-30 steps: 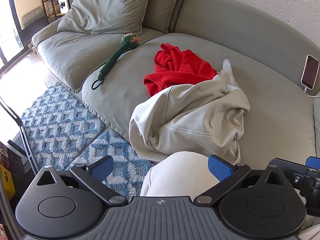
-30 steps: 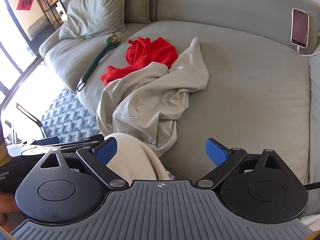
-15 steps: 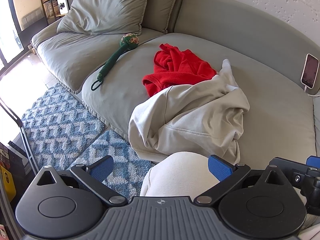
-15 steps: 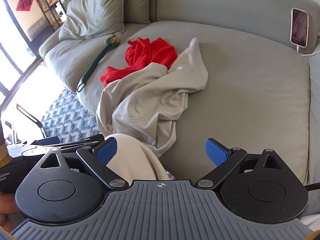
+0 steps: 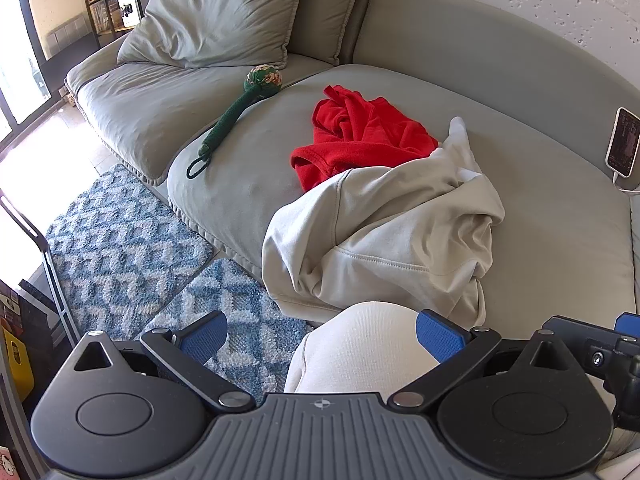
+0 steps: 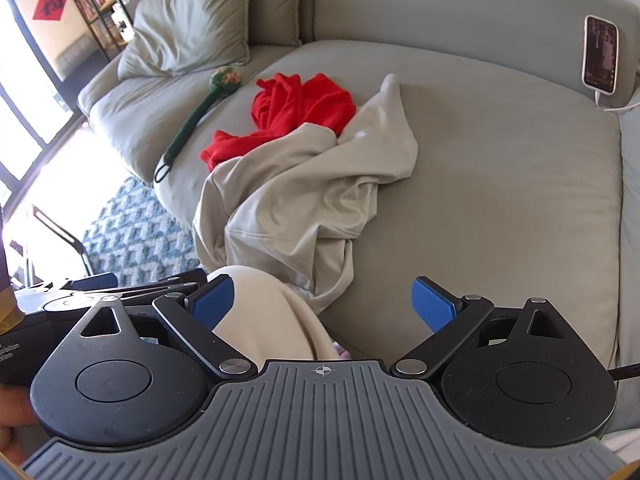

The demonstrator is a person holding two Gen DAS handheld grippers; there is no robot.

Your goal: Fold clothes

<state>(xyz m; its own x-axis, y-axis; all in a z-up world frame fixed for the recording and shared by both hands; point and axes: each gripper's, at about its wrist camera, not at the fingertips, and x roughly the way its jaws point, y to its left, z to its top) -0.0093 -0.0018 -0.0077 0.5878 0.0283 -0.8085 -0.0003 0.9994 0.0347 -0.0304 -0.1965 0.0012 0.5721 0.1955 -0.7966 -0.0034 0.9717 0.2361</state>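
A crumpled beige garment [image 5: 384, 236] lies near the front edge of the grey sofa seat [image 5: 560, 216], partly over a crumpled red garment [image 5: 360, 136] behind it. Both show in the right wrist view, beige [image 6: 304, 188] and red [image 6: 296, 108]. My left gripper [image 5: 320, 334] is open and empty, held short of the beige garment above a cream-clad knee [image 5: 360, 352]. My right gripper [image 6: 322, 304] is open and empty, near the sofa's front edge, right of the knee [image 6: 264, 312]. The left gripper's body [image 6: 80, 300] shows at its left.
A green padded massage stick [image 5: 236, 112] lies left of the red garment. A large grey cushion [image 5: 220, 16] leans at the back. A phone [image 5: 622, 142] on a cable stands at the right. Blue patterned rugs [image 5: 120, 244] cover the floor.
Both views have shifted only slightly; the right wrist view drifts a little. The clothes have not moved and both grippers stay open.
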